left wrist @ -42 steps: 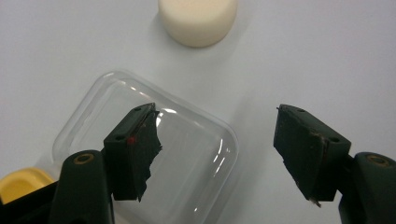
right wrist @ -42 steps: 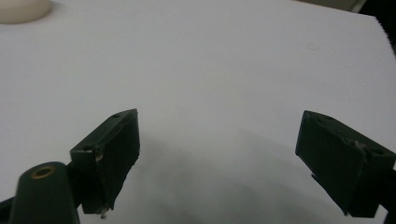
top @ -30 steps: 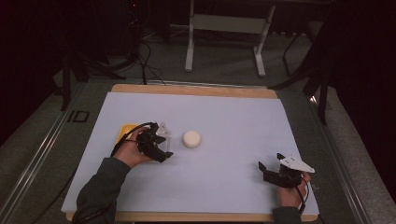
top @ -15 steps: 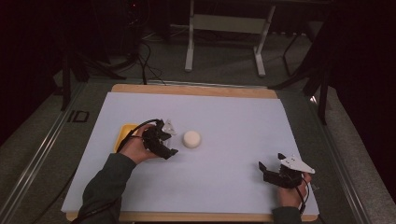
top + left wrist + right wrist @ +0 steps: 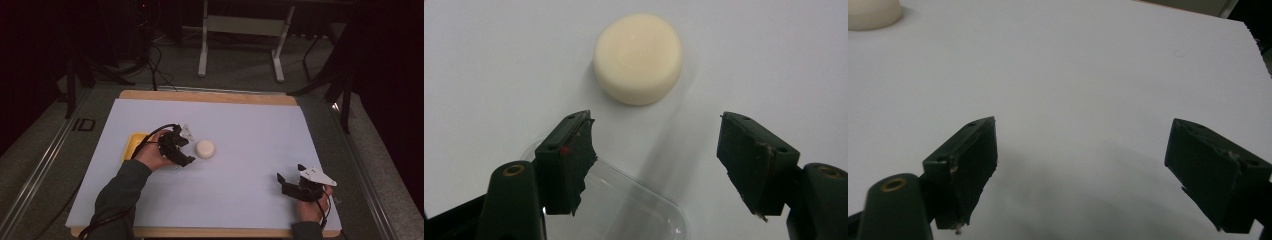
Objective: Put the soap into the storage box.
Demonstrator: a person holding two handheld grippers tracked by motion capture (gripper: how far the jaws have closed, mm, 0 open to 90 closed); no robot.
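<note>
Left claw [image 5: 186, 152] nearer one cream puck [image 5: 205, 149]

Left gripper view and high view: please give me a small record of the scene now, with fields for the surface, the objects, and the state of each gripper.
surface: white sheet on a wooden board
round object: cream disc, lying flat, apart from both grippers
clear object: transparent lid or tray, below the left gripper
yellow object: flat yellow piece, partly behind the left hand
left gripper: open, pointed at the disc
right gripper: open, holds nothing, near the right front corner
</note>
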